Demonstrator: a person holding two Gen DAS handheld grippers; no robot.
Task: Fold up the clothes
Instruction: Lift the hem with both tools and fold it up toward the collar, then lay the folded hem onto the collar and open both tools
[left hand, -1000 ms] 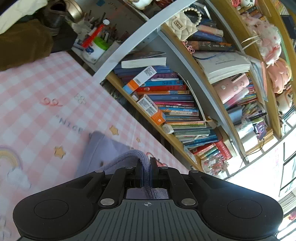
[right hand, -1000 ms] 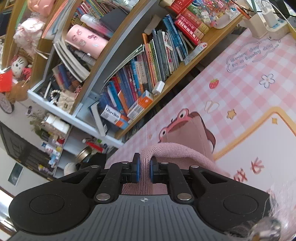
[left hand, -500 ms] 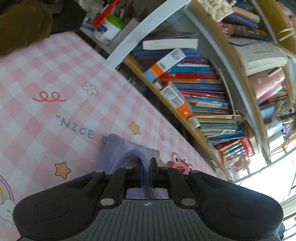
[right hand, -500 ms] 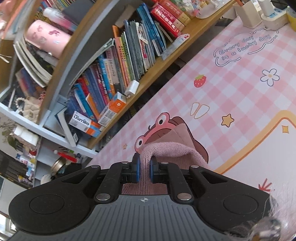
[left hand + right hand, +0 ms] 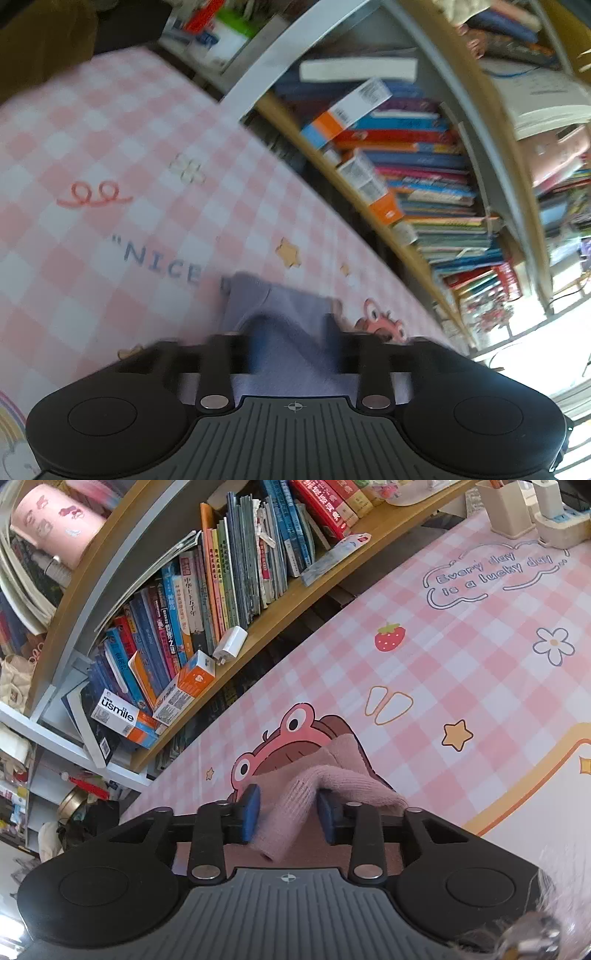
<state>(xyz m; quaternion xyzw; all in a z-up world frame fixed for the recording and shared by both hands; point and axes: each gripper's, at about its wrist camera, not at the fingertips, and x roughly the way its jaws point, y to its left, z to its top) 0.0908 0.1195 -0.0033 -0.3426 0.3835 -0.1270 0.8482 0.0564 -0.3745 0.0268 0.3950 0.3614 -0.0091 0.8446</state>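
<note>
In the left wrist view a lavender knitted garment lies on the pink checked mat, one fold rising between the fingers of my left gripper, which stands open around it. The frame is blurred. In the right wrist view a dusty-pink knitted garment lies on the same mat, over a printed frog. Its bunched edge sits loose between the blue pads of my right gripper, which is open.
A wooden bookshelf packed with books runs along the mat's far edge, also seen in the left wrist view as a bookshelf. Small boxes and a white charger lie on it. Beige holders stand at the far right corner.
Both grippers were shut on their garment folds and have now opened, letting the cloth go. Both have come lower and closer to the mat.
</note>
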